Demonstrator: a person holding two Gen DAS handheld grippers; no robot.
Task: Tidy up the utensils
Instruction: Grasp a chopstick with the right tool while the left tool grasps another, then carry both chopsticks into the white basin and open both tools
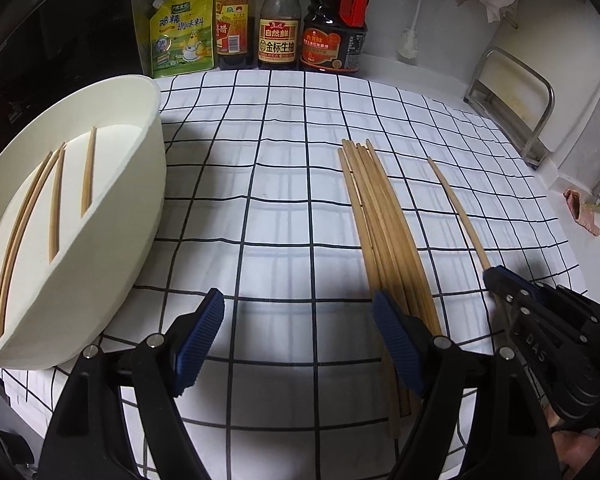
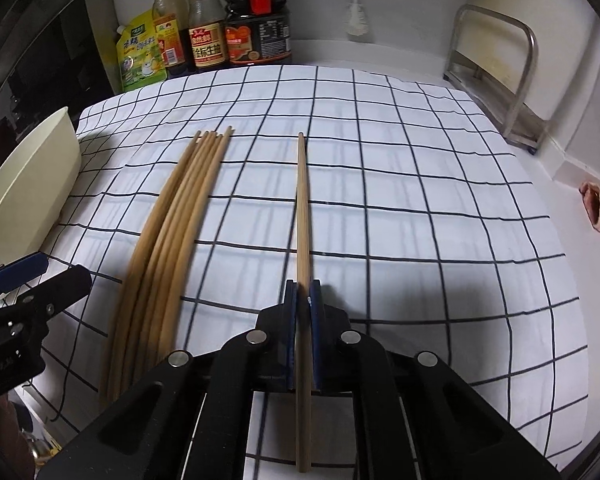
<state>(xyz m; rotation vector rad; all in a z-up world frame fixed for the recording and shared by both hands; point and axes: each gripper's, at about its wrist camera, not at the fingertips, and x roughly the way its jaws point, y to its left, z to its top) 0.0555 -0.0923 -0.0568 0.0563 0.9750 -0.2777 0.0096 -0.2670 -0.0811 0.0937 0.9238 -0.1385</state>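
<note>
- The right gripper (image 2: 303, 304) is pinching one chopstick (image 2: 302, 208) between its blue pads, which are pressed flat against the wood on both sides.
- This single chopstick lies apart from the rest, to the right of the bundle of chopsticks (image 2: 172, 236) on the checked cloth (image 2: 420, 200). Whether its far tip is touching the cloth or is lifted just clear, I cannot tell.
- The left gripper (image 1: 298, 336) is spread wide and holds nothing. Its right pad sits just beside the near end of the bundle, over the bare cloth.
- The white tub (image 1: 112, 248) stands at the left edge of the cloth, tilted in the left wrist view, with about four chopsticks already lying inside it.
- Step in hand, as I judge it: one chopstick has been gripped for carrying to the tub. The job looks partly done, since the bundle of roughly six is not yet sorted.
- The next move calls for lifting the chopstick clear of the cloth and carrying it left over the bundle without knocking it.
- It should then be lined up with the ones in the tub before release.
- The grip is near one end, so the long free end may swing or droop. The open left gripper also stands in the path towards the tub.
</note>
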